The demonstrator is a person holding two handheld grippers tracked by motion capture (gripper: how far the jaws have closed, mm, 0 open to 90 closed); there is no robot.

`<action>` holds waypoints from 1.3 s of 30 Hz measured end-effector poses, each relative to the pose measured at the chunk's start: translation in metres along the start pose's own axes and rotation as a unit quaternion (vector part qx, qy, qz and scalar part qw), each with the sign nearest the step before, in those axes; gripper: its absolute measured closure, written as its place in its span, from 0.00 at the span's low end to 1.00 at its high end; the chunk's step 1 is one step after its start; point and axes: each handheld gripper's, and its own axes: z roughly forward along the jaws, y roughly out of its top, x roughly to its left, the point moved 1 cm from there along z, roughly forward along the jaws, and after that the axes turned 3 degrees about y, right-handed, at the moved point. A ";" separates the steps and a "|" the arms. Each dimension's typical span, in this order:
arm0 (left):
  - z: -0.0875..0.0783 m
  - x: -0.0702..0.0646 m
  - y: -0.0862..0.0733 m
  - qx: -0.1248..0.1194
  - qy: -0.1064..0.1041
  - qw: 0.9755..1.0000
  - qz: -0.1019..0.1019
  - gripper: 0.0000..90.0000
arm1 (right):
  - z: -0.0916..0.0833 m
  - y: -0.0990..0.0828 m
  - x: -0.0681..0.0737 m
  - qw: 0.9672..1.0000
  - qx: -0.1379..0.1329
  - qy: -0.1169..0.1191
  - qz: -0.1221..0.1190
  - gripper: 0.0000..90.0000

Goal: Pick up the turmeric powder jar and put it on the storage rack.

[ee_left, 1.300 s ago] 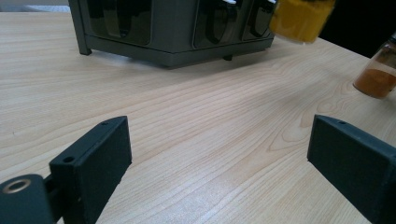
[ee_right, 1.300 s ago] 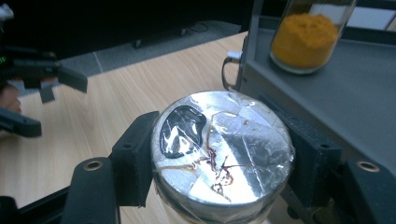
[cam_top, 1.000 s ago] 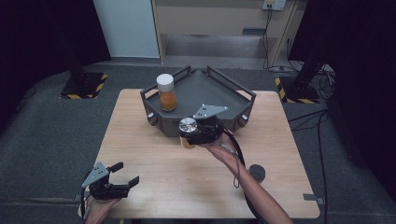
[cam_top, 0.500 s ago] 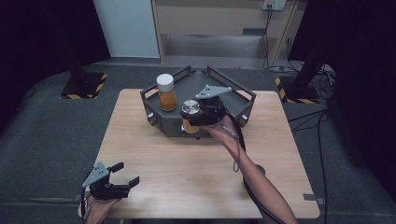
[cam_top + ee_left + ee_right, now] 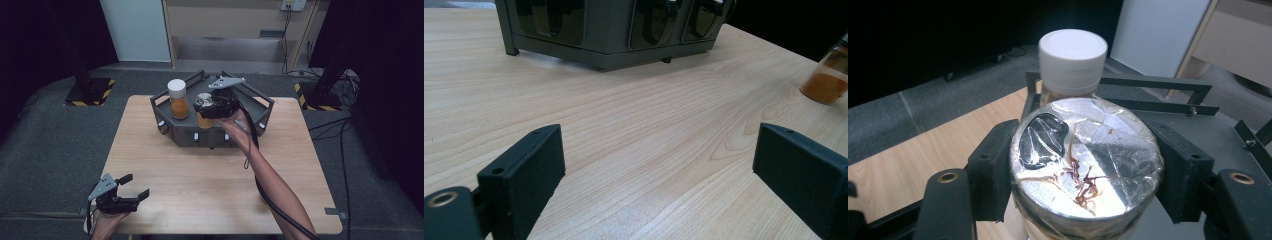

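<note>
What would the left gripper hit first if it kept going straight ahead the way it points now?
Probably nothing soon. The open left gripper looks across bare light wooden table. The dark grey metal tray stands farther on, slightly left of centre, likely the first thing met; depth is hard to judge.

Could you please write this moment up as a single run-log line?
right gripper: shut on foil-sealed jar, over grey tray | left gripper: open, at table near edge | white-capped jar: standing in tray

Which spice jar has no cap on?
The one in the right gripper: its top is bare foil. The jar standing in the tray wears a white cap.
</note>
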 end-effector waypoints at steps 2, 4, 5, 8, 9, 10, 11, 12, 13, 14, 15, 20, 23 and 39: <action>0.000 0.000 0.000 0.000 0.000 1.000 -0.001 0.06 | 0.003 0.002 -0.002 1.000 0.001 -0.006 0.003 0.38; 0.000 0.000 0.000 0.000 -0.001 1.000 0.000 0.06 | 0.007 0.003 -0.001 1.000 0.001 -0.016 0.006 0.38; 0.001 0.000 0.000 0.000 -0.001 1.000 0.000 0.06 | 0.008 0.003 -0.002 1.000 0.000 -0.020 0.007 0.38; 0.000 0.000 0.000 0.000 -0.001 1.000 0.000 0.06 | 0.012 0.005 -0.003 0.999 0.000 -0.032 0.012 0.38; 0.000 0.000 0.000 0.000 -0.001 1.000 0.000 0.06 | 0.013 0.005 -0.004 0.999 -0.002 -0.035 0.013 0.38; 0.001 0.000 0.000 0.000 -0.001 1.000 0.000 0.06 | 0.015 0.006 -0.005 0.999 -0.001 -0.037 0.017 0.38; 0.001 0.000 0.000 0.001 -0.002 1.000 0.001 0.06 | 0.016 0.007 -0.006 0.999 0.000 -0.039 0.017 0.38; 0.001 0.000 0.000 0.001 -0.002 1.000 0.001 0.06 | 0.017 0.008 -0.006 0.999 0.000 -0.043 0.017 0.38; 0.001 0.000 0.000 0.001 -0.002 1.000 0.002 0.06 | 0.019 0.008 -0.007 0.999 0.000 -0.048 0.017 0.38; 0.001 -0.001 0.000 0.002 -0.002 1.000 0.002 0.06 | 0.020 0.008 -0.007 0.999 -0.001 -0.051 0.018 0.38; 0.001 -0.001 0.000 0.002 -0.002 1.000 0.002 0.06 | 0.022 0.008 -0.008 0.998 -0.001 -0.053 0.021 0.38; 0.001 0.000 0.000 0.001 -0.003 1.000 0.001 0.06 | 0.028 0.006 -0.010 0.997 -0.006 -0.067 0.029 0.38; 0.001 0.000 0.000 0.001 -0.002 1.000 0.002 0.06 | 0.031 0.003 -0.012 0.997 -0.007 -0.074 0.034 0.38; 0.001 0.000 0.000 0.001 -0.003 1.000 0.002 0.06 | 0.051 -0.012 -0.027 0.994 0.002 -0.090 0.069 0.38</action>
